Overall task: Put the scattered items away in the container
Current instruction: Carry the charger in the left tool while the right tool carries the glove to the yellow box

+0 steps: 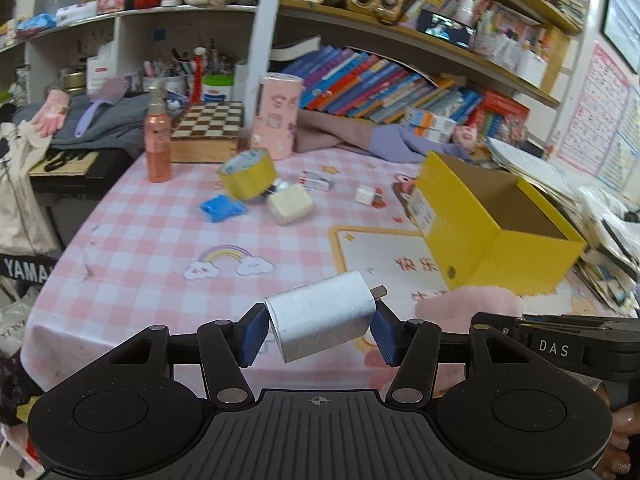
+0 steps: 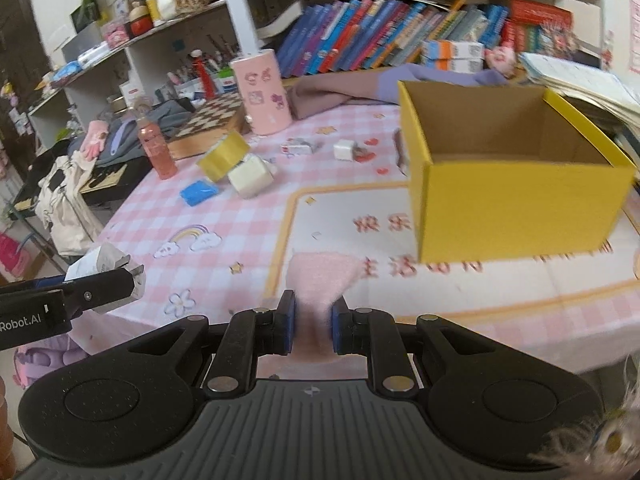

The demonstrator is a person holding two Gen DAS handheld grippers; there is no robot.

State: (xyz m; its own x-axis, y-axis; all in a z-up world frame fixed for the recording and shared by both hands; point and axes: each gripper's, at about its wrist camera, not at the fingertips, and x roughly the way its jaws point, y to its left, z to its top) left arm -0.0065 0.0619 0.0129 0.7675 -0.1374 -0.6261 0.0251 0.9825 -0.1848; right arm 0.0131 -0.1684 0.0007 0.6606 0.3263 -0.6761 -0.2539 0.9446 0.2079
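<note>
My left gripper (image 1: 320, 330) is shut on a white plug charger (image 1: 320, 316), held above the near part of the table; the charger (image 2: 98, 266) also shows at the left of the right wrist view. My right gripper (image 2: 313, 328) is shut on a soft pink cloth (image 2: 320, 280), which appears as a pink cloth (image 1: 468, 300) beside the left gripper. The open yellow box (image 1: 492, 232) (image 2: 516, 204) stands at the right, its inside bare cardboard. Farther back lie a yellow tape roll (image 1: 248, 174), a cream block (image 1: 290, 203), a blue item (image 1: 222, 208) and a small white cube (image 1: 366, 195).
A pink checked tablecloth (image 1: 152, 232) covers the table. At the back stand a pink bottle (image 1: 157, 144), a chessboard box (image 1: 208, 128) and a pink cylinder (image 1: 276, 116). Book shelves (image 1: 384, 84) rise behind. Paper stacks (image 1: 600, 200) crowd the right edge.
</note>
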